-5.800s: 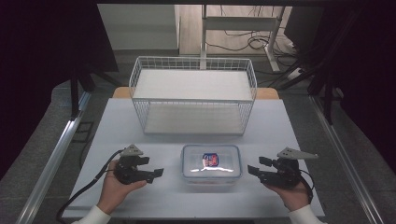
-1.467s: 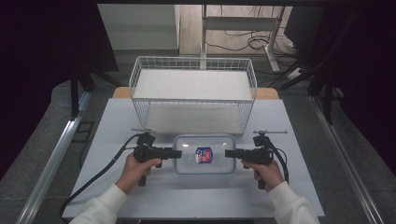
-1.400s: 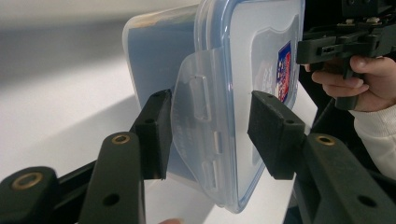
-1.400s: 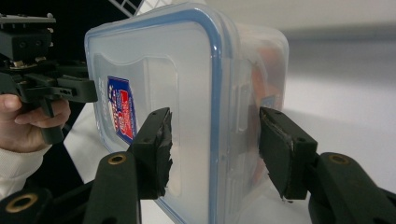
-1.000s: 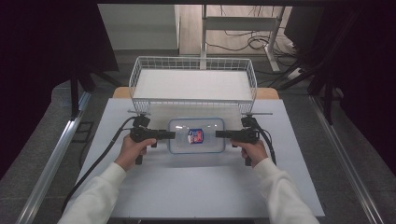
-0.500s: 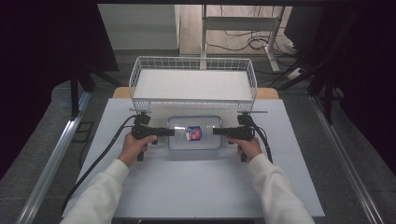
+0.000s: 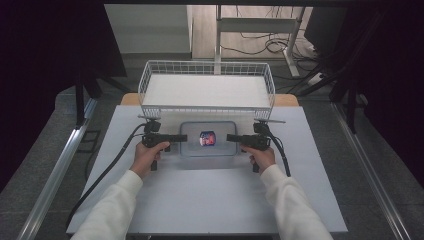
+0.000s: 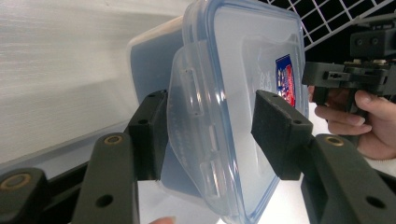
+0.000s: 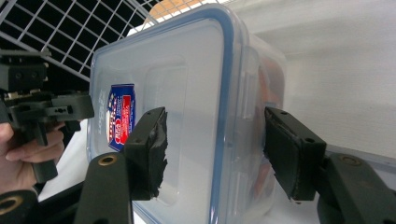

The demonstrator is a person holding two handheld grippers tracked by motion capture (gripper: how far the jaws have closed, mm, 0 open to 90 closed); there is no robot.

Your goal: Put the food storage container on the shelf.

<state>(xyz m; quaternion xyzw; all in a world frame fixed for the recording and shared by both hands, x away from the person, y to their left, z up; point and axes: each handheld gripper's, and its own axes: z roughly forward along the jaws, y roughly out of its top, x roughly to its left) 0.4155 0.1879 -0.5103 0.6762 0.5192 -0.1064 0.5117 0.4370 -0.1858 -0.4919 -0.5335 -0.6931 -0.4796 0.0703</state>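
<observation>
A clear plastic container (image 7: 207,140) with a blue-rimmed lid and a red and blue label lies on the table just in front of the wire basket (image 7: 207,64). My left gripper (image 7: 184,137) is at its left end and my right gripper (image 7: 230,137) at its right end, both level and pointing inward. In the left gripper view the container's latch end (image 8: 210,140) sits between the left gripper (image 8: 208,135) pads with a gap. The right gripper (image 9: 215,149) straddles the other end (image 9: 233,140); its jaws have just been opening and both pads stand off it.
The white wire basket stands at the table's far edge, its front wall (image 7: 207,112) right behind the container. The pale table (image 7: 200,200) stretches toward the person. A cable (image 7: 105,175) trails off to the left from the left gripper. Metal rails run along both sides.
Both grippers carried the container from the table's near middle toward the basket and lowered it there. Over the last half second they have barely shifted.
</observation>
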